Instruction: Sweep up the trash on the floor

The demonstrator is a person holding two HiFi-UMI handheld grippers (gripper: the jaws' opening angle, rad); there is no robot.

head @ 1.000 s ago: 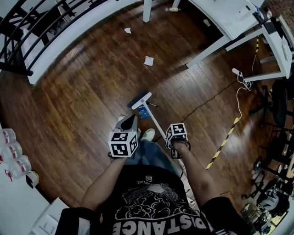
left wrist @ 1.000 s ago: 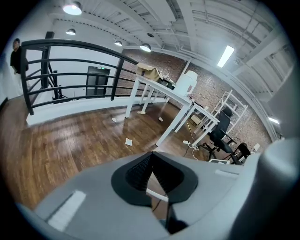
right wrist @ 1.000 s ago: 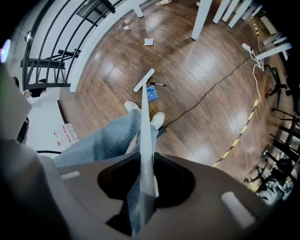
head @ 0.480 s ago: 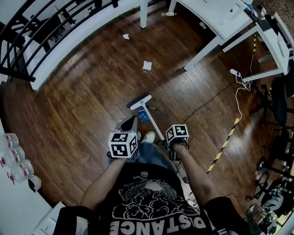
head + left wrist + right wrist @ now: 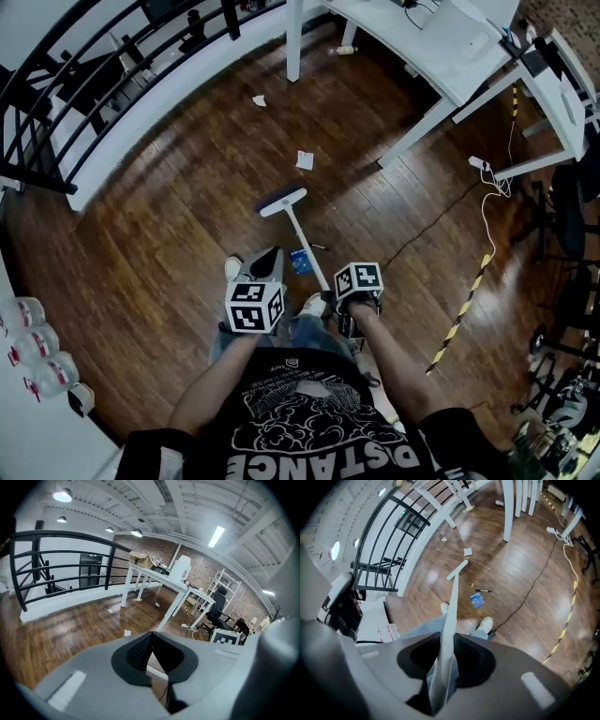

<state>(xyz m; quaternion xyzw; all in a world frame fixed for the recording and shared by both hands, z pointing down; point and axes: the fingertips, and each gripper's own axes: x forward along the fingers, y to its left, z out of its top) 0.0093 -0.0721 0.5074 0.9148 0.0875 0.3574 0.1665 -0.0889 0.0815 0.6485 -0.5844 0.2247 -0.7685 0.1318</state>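
- Right gripper view: right gripper [image 5: 443, 657] jaws clamp the broom [image 5: 451, 602] handle.
- Left gripper [image 5: 151, 660] jaws closed tight on the dustpan [image 5: 265, 265].
- Broom head sits near a paper scrap [image 5: 305, 159].

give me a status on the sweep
Right hand-held gripper shut on broom; left hand-held gripper shut, empty. Broom's head on floor, short of paper scrap. Blue packet and pen beside handle.

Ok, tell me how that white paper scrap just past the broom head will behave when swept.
The paper scrap looks thin and flat on the wood floor, so it is probably very light and may slide or flutter ahead of the broom head. Lying flat, it could slip under the head instead. It seems unlikely to roll.
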